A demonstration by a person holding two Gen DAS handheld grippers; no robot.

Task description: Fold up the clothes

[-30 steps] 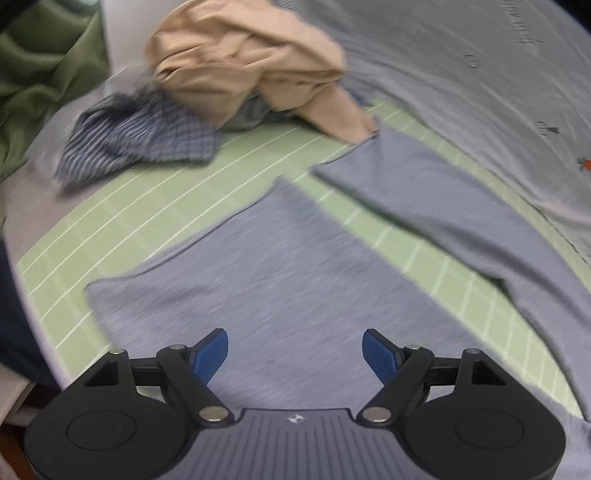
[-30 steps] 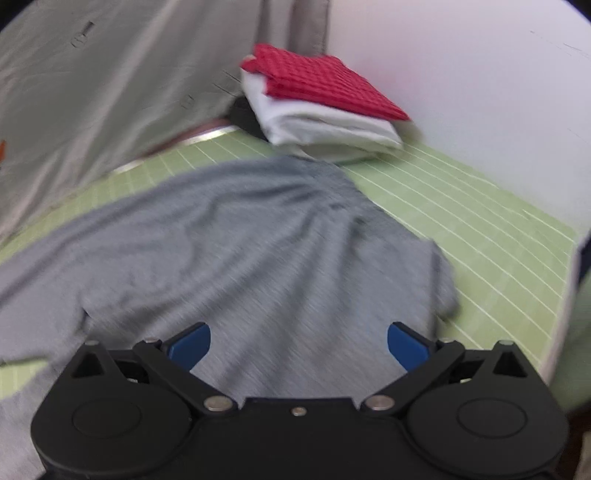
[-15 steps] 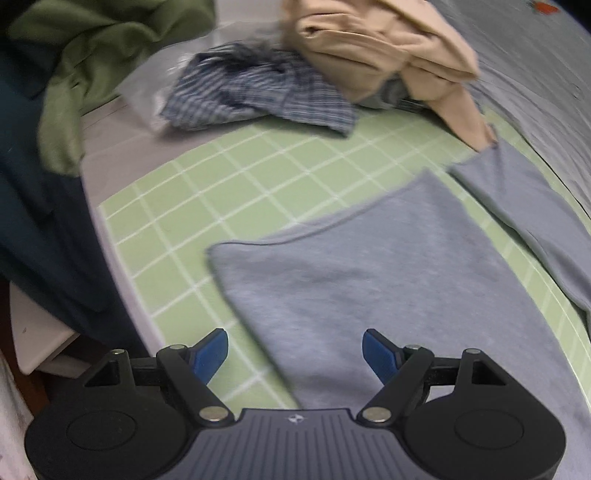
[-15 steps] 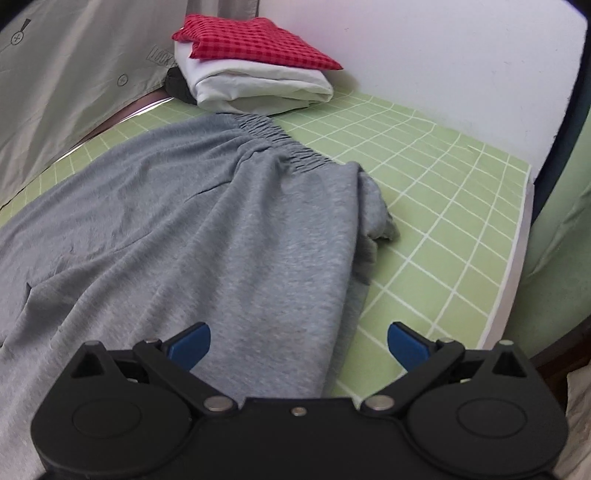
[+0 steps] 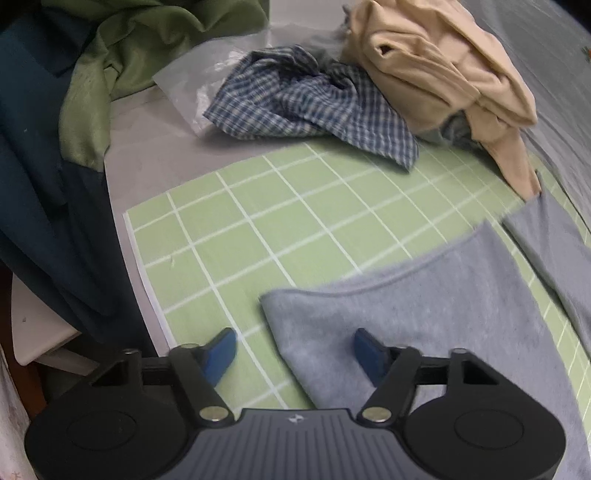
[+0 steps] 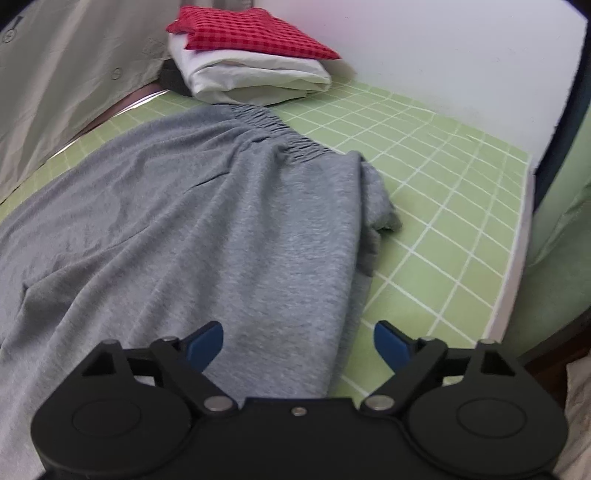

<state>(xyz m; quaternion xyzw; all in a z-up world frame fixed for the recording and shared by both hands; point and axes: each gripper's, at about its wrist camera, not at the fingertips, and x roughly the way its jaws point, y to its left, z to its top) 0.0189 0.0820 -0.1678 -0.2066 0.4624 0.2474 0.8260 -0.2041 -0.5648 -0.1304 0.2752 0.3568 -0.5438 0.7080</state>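
Grey knit trousers (image 6: 207, 229) flat on green gridded table (image 5: 295, 221), long axis running between both hands. Left gripper (image 5: 293, 349) at hem corner, right gripper (image 6: 297, 341) near waistband side edge; fingers open, empty.

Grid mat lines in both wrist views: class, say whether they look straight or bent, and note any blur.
Left wrist view: the green grid mat shows lines bowing outward, fisheye distortion; the grey trouser leg hem is slightly smeared. Right wrist view: mat lines curve toward the rim; the folded red checked cloth looks soft.
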